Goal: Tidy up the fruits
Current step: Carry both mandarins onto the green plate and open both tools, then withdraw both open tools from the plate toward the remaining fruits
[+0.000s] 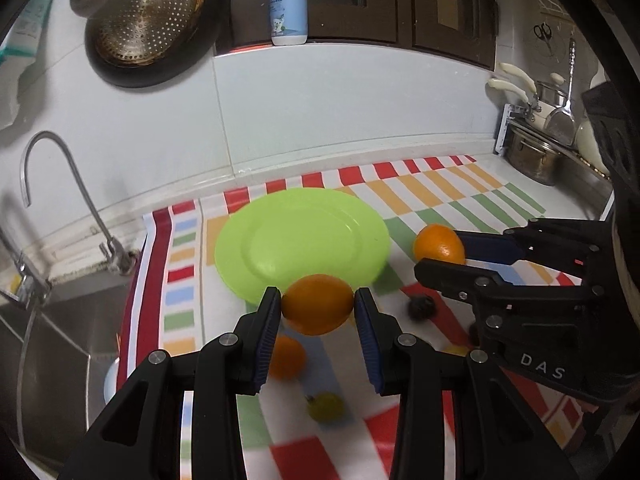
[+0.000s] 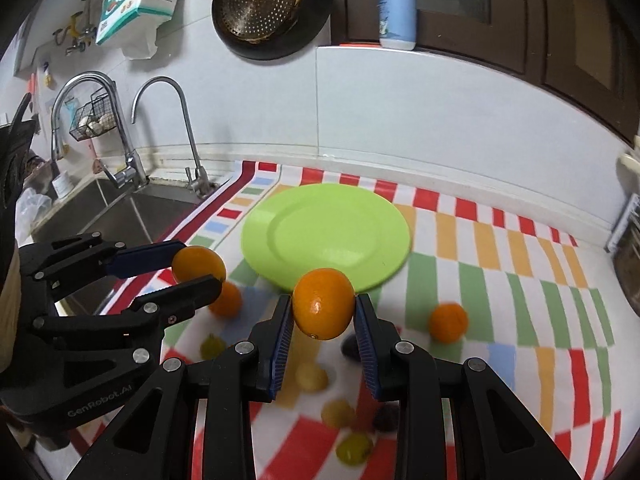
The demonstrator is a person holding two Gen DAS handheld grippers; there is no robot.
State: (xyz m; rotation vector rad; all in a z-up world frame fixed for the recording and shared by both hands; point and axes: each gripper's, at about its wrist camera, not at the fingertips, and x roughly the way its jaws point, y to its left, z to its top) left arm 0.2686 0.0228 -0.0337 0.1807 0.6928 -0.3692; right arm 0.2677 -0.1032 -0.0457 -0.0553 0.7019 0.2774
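My left gripper (image 1: pixel 317 306) is shut on an orange (image 1: pixel 318 303) and holds it above the cloth, just in front of the green plate (image 1: pixel 280 224). My right gripper (image 2: pixel 323 307) is shut on another orange (image 2: pixel 324 303), also just short of the green plate (image 2: pixel 320 220). Each gripper shows in the other's view: the right gripper (image 1: pixel 440 254) with its orange (image 1: pixel 439 243), the left gripper (image 2: pixel 198 264) with its orange (image 2: pixel 198 262). The plate holds nothing. Loose oranges (image 2: pixel 448 322) (image 2: pixel 226 300), yellow-green grapes (image 2: pixel 312 376) and dark grapes (image 2: pixel 352 348) lie on the striped cloth (image 2: pixel 500 280).
A steel sink (image 2: pixel 120 208) with two taps (image 2: pixel 160 92) lies left of the cloth. A pan with a strainer (image 2: pixel 264 4) hangs on the wall, a lotion bottle (image 2: pixel 397 8) stands on the ledge. Pots and utensils (image 1: pixel 536 152) stand at the far right.
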